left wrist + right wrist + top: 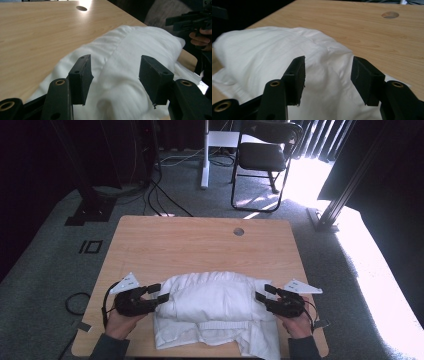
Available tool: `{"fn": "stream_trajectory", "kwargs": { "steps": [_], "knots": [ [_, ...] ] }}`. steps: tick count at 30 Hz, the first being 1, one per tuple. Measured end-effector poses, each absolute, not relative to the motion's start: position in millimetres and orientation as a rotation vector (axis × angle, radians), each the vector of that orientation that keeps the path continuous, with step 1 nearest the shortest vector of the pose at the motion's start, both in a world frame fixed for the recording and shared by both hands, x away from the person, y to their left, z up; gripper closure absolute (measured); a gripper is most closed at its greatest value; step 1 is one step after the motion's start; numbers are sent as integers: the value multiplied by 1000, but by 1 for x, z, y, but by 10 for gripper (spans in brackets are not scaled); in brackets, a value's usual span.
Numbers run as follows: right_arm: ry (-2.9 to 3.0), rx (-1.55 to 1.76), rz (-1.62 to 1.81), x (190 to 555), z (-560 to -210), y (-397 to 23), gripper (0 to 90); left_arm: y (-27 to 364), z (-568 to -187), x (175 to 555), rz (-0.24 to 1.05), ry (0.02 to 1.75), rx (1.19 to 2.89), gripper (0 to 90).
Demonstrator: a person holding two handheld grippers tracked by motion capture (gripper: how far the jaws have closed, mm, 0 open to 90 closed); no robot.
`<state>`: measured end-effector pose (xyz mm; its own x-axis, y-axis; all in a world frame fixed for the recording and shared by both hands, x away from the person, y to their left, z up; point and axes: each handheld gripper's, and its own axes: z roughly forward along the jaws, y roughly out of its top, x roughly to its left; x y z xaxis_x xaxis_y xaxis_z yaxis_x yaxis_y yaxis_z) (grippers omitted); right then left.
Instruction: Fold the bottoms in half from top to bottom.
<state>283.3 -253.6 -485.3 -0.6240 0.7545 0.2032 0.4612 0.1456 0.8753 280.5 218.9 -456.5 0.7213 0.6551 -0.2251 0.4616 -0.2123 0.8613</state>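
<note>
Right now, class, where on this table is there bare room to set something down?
The far half of the table is bare wood, from the white cloth up to the round hole. The near edge is crowded: cloth, with the left gripper and right gripper at its ends.

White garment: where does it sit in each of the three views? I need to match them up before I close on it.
High view: white garment lies bunched at the near table edge, between both grippers.
Left gripper view: it fills the centre, running up to the right beyond the open jaws.
Right gripper view: it spreads centre-left past the open jaws.
Shared landmark: the round hole in the tabletop.
</note>
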Motion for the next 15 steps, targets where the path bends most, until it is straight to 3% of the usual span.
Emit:
{"fn": "stream_trajectory", "kwargs": {
  "steps": [7,15],
  "knots": [
    [2201,1235,1365,288,-506,-222,500,170,-487,292,132,852,1995,486],
    [2274,1271,1257,262,-533,-221,508,166,-532,277,80,936,2058,505]
  ]
}}
